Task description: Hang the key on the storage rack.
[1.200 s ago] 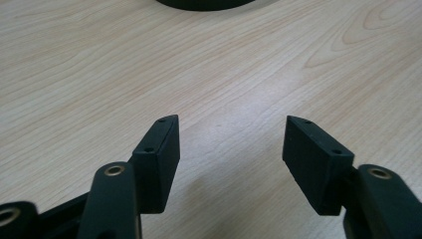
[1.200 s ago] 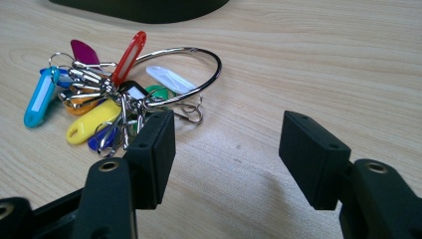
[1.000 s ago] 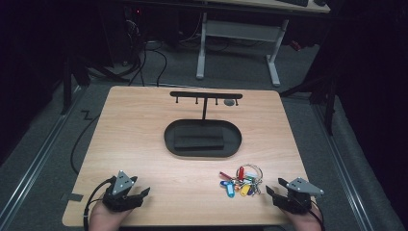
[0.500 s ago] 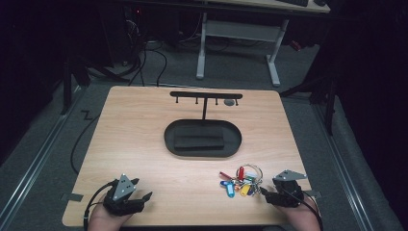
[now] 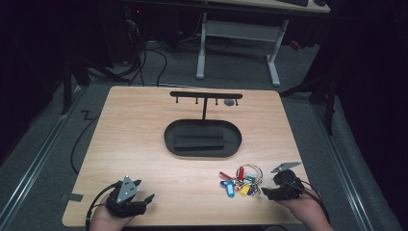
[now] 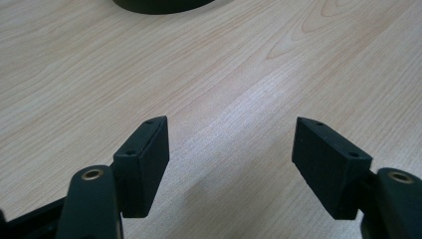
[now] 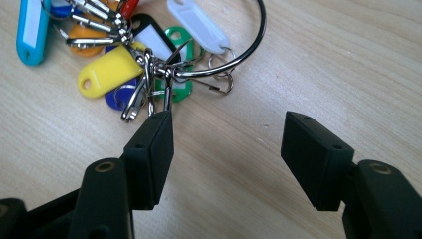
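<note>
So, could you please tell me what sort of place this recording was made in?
Most likely a lab or workshop set up for recording. A light wooden table stands on grey carpet, cables trail across the floor behind it, and a white-legged desk stands in the dark background.

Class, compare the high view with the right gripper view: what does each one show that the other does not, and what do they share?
High view alone: the black oval tray, the hook stand rising behind it, the left gripper with open jaws, and the table's edges with floor around.

Right gripper view alone: close detail of the bunch, namely a white tag, a black-framed tag and small clips on the large ring.

Both: the wooden table, the bunch of key tags, and the right gripper, open just short of it.
</note>
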Demonstrator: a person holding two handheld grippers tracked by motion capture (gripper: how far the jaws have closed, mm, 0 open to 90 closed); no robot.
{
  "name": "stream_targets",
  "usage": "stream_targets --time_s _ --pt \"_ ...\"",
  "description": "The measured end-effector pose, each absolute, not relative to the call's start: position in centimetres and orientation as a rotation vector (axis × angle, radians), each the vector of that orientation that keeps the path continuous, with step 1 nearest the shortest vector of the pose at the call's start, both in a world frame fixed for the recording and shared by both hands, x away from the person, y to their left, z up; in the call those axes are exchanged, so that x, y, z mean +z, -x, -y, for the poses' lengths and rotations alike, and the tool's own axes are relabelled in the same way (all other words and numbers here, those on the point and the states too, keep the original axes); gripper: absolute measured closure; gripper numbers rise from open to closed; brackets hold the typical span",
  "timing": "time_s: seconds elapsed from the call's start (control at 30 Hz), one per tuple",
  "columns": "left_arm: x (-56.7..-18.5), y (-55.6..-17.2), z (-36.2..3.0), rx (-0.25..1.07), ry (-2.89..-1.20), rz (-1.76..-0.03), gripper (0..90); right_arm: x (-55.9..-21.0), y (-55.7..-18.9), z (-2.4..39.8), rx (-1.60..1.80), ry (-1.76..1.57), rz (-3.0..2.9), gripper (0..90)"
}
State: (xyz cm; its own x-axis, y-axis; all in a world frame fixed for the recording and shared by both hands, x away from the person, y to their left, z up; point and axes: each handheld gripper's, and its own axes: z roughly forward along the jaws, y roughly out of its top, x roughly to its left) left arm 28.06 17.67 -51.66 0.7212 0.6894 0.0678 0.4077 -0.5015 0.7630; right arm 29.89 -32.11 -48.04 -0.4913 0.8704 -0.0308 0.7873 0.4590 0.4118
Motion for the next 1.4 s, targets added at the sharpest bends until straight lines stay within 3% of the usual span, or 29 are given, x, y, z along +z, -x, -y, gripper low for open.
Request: stream_targets --time_s 0.73,1.07,1.17,1.23,1.4 --pt "-51.8 -28.2 -18.0 0.473 -2.169 -0.825 31.0 -45.2 -31.8 29.4 0.302 -1.3 -2.647 38.8" --pt "-51.9 -28.1 -17.9 0.47 -2.182 -0.815 31.0 -45.2 -34.6 28.4 0.299 -1.358 -2.647 39.6" --pt "-51.9 -28.0 -18.0 0.475 -2.18 -0.819 31.0 -46.0 -35.6 28.3 0.283 -1.395 -2.637 42.5" --pt "-51.9 -28.0 -18.1 0.476 -2.182 -0.818 31.0 -46.5 -36.2 28.4 0.283 -1.435 -2.622 50.3" --pt "-52.0 -27.9 -18.3 0.476 -2.185 -0.819 31.1 -47.4 -37.7 29.1 0.243 -1.537 -2.578 54.8"
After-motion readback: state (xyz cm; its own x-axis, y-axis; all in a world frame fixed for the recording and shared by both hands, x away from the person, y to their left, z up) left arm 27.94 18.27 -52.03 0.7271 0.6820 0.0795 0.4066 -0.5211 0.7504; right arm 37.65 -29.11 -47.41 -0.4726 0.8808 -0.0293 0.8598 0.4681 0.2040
